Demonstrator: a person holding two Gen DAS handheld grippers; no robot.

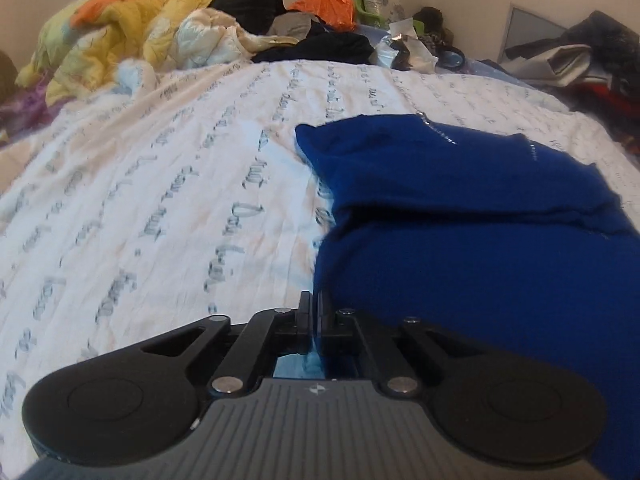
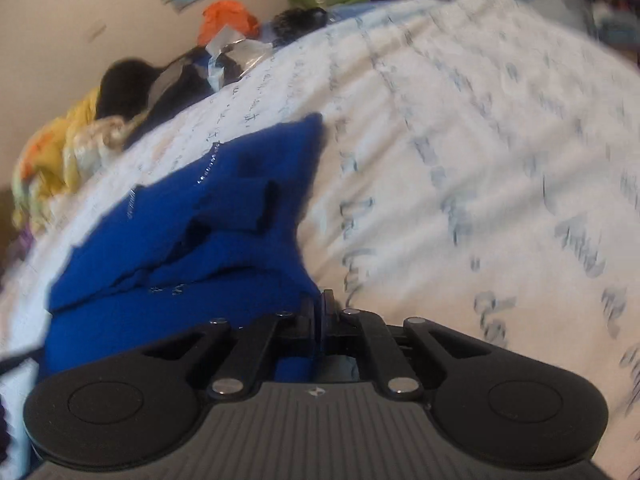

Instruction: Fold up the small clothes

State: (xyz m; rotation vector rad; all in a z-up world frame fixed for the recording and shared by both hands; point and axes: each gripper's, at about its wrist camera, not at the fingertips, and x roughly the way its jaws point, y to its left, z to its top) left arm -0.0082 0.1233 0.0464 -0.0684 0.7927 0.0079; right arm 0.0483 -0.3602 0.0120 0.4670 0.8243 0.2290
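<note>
garment (image 1: 460, 200) on bedsheet (image 1: 160, 200), clutter pile (image 1: 248, 20) behind

From my end the blue garment (image 1: 460, 208) reads as a soft, matt knit with a slightly fuzzy nap, and a thin line of glinting, bead-like trim (image 1: 438, 130) runs across it. The bedsheet (image 1: 160, 184) beneath is thin, crinkled white cloth, matt, printed with grey script. My left gripper (image 1: 314, 308) looks like matt black plastic with small polished metal pins; its grey body is ribbed. The right gripper (image 2: 320, 308) has the same finish. Far back I see a glossy, crumpled orange plastic bag (image 1: 326, 2) and a puffy yellow quilt (image 1: 116, 36).
</note>
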